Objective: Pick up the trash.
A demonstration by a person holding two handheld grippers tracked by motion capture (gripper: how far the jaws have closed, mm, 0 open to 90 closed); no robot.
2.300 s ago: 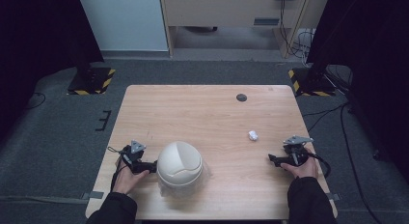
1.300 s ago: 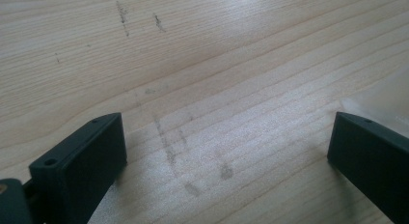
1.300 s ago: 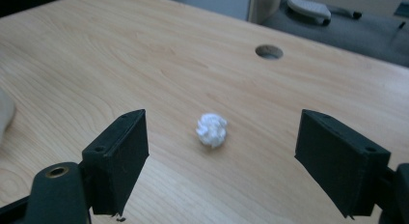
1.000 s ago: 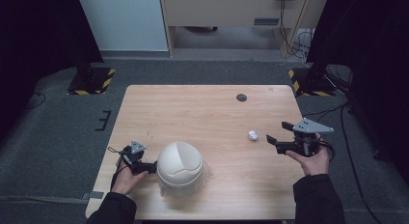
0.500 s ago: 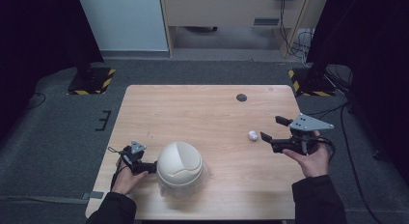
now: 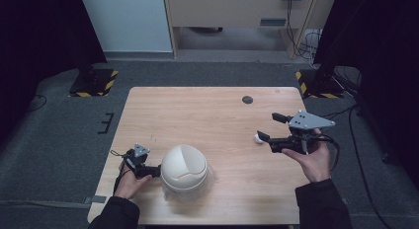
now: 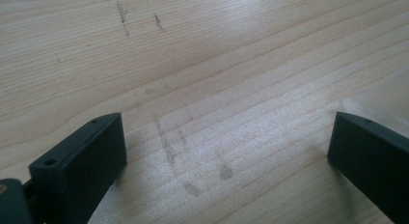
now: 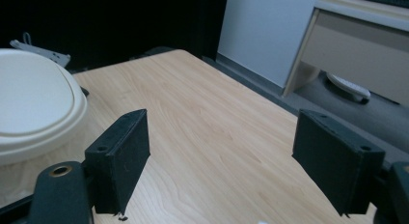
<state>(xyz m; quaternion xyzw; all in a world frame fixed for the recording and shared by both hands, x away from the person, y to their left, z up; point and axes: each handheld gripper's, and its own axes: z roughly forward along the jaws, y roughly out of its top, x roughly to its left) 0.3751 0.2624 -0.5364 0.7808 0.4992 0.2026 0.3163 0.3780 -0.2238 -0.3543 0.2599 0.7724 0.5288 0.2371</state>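
Note:
A cream-white dome-shaped thing [image 6: 183, 167] sits near the table's front left, with a clear film spread under its base. My left gripper [image 6: 148, 168] lies on the wood right beside the dome's left side. In the left gripper view it [image 7: 229, 125] stands open with only bare wood between its jaws. My right gripper [image 6: 269, 126] is held above the table at the right, open and pointing left. A small white object [image 6: 257, 137] lies just by its nearer jaw. In the right gripper view the open gripper [image 8: 222, 122] faces the dome [image 8: 34, 103] across the table.
A small black disc [image 6: 247, 99] lies near the wooden table's [image 6: 197, 115] far edge. Grey carpet surrounds the table, and black stands with yellow-striped bases [image 6: 94, 83] flank its far corners. A cabinet and cables stand behind.
My right gripper has risen off the table's right front and moved forward and left, up to the small white object. The left gripper and the dome stayed put.

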